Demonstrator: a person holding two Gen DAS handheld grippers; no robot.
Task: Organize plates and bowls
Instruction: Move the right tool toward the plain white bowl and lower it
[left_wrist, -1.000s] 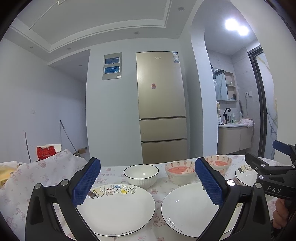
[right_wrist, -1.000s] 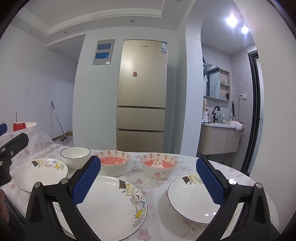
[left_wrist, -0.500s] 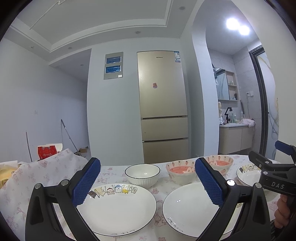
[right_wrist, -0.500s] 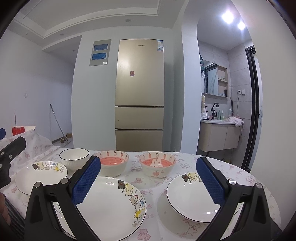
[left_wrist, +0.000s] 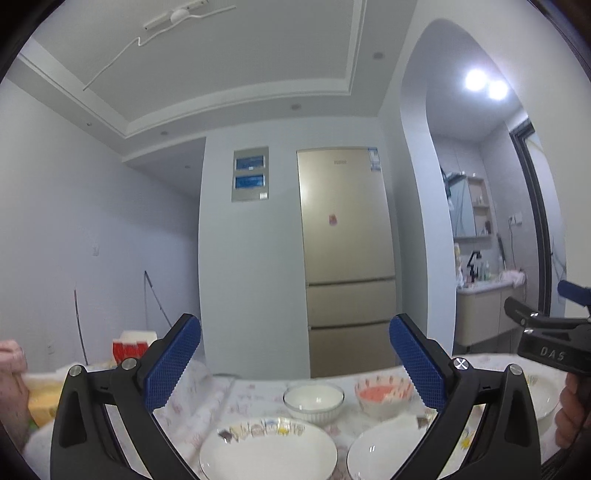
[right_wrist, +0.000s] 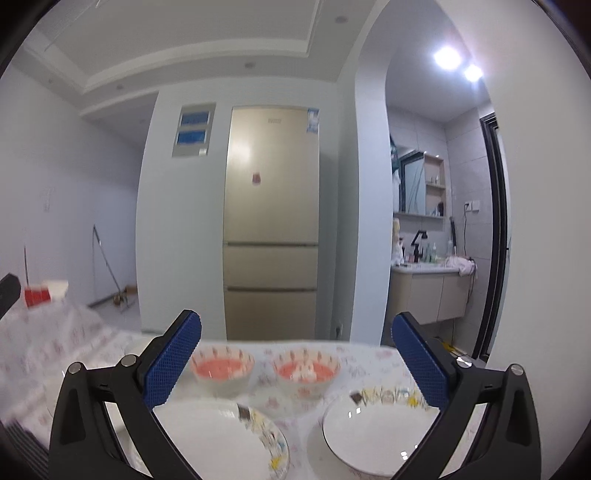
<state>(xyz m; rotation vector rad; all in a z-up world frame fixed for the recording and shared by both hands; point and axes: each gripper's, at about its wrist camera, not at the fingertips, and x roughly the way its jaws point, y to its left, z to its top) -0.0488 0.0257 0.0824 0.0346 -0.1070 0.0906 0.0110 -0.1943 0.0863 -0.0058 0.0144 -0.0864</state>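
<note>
My left gripper is open and empty, held above the table's near side. Below it lie two white cartoon-rimmed plates; behind them stand a white bowl and a pink-lined bowl. My right gripper is open too, empty, above two white plates. Two pink-lined bowls stand side by side beyond them. The right gripper's body shows at the right edge of the left wrist view.
A floral cloth covers the table. A gold fridge stands behind the table, and a bathroom vanity is at the right. A red box sits at the table's far left. A person's hand holds the right gripper.
Both cameras have tilted upward, so the dishes have dropped toward the bottom of each view and more ceiling shows. Both grippers stay open and empty.
</note>
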